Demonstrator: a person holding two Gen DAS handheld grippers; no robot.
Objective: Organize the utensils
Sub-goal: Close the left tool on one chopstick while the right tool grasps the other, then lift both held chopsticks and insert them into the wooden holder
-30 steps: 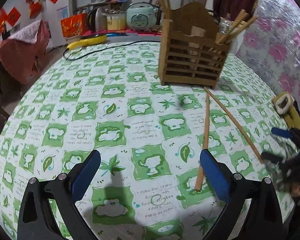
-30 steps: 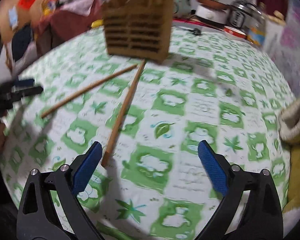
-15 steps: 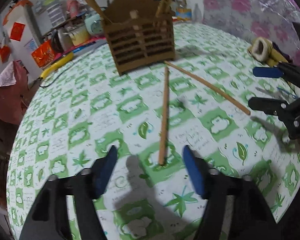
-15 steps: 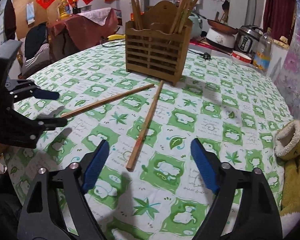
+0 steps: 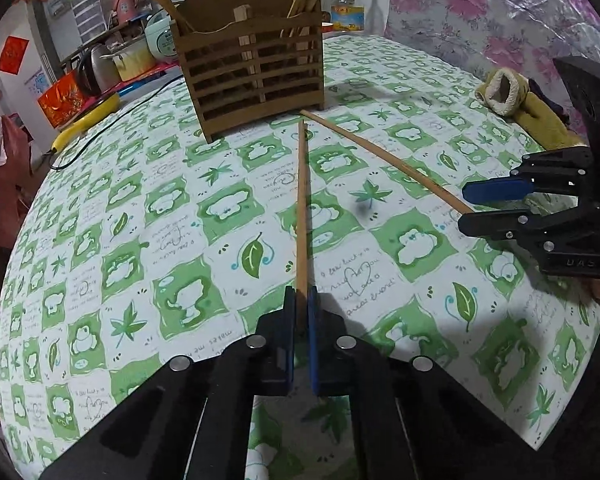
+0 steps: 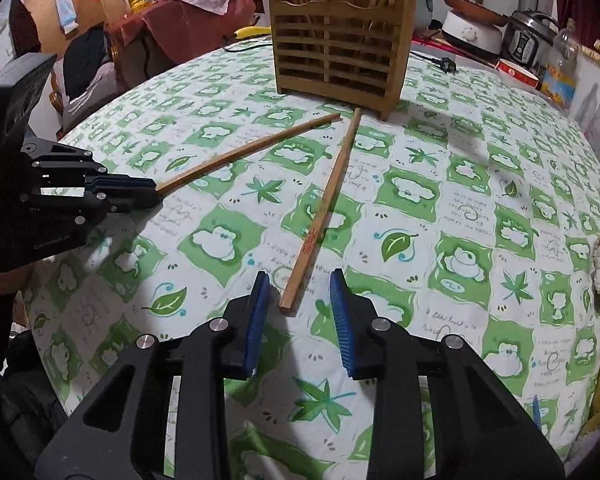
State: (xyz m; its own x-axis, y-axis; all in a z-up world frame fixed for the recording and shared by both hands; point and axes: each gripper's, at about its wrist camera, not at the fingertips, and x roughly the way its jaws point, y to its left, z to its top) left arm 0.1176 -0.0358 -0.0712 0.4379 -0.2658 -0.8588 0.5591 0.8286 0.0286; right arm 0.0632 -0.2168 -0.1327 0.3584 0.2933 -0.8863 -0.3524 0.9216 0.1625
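nearest in the left wrist view, the left gripper (image 5: pixel 301 312) has just closed its jaws tight on the near end of one chopstick (image 5: pixel 301 208), which runs straight away over the green-and-white cloth of the bench (image 5: pixel 140 216) toward the holder; gripping the end probably leaves the length free to tip upright and drop in. in the right wrist view the right gripper (image 6: pixel 298 294) has its jaws partly open and they have just been closing, with the butt of the other chopstick (image 6: pixel 328 200) lying between the blue pads (image 6: pixel 258 312) but apart from both, so nothing is held there yet. both sticks lie flat, their far ends near each other just before the wooden utensil holder (image 6: pixel 340 48), fanned apart so each hand takes its own. the holder stands upright further back, already carrying other chopsticks in its compartments. beyond it sit pots and a rice cooker, and a yellow fleece-lined glove (image 5: pixel 516 104) lies at the bench's edge
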